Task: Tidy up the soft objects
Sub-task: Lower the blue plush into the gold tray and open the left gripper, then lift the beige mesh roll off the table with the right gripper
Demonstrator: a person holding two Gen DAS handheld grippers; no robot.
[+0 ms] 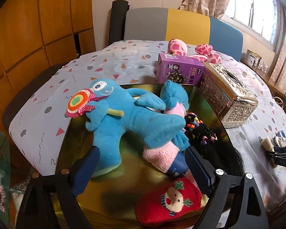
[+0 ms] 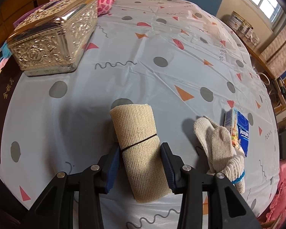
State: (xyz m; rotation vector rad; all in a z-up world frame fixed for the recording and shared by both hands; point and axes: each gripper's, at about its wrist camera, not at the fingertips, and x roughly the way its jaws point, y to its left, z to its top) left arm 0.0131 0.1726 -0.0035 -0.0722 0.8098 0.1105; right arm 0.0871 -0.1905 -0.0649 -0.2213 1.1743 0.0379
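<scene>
**Gauze roll framed, toys piled on the tray**

Your right gripper (image 2: 141, 161) is down on the patterned plastic tablecloth (image 2: 162, 43), its blue-padded jaws set either side of the beige mesh gauze roll bound with a black band (image 2: 141, 143). The left pad touches the roll; a sliver of gap shows at the right one, so nothing is clamped. Just beside it lie the white knitted cotton gloves (image 2: 217, 145) and a blue tissue packet (image 2: 240, 129).

Your left gripper (image 1: 141, 164) hangs spread wide above the shiny gold tray (image 1: 112, 192), gripping nothing. On it sprawl the blue plush monster with a lollipop (image 1: 124, 114), a pink rolled towel (image 1: 160, 156) and a red Christmas sock (image 1: 171, 202). The ornate silver tissue box (image 1: 228, 95) stands just beside the tray.
</scene>
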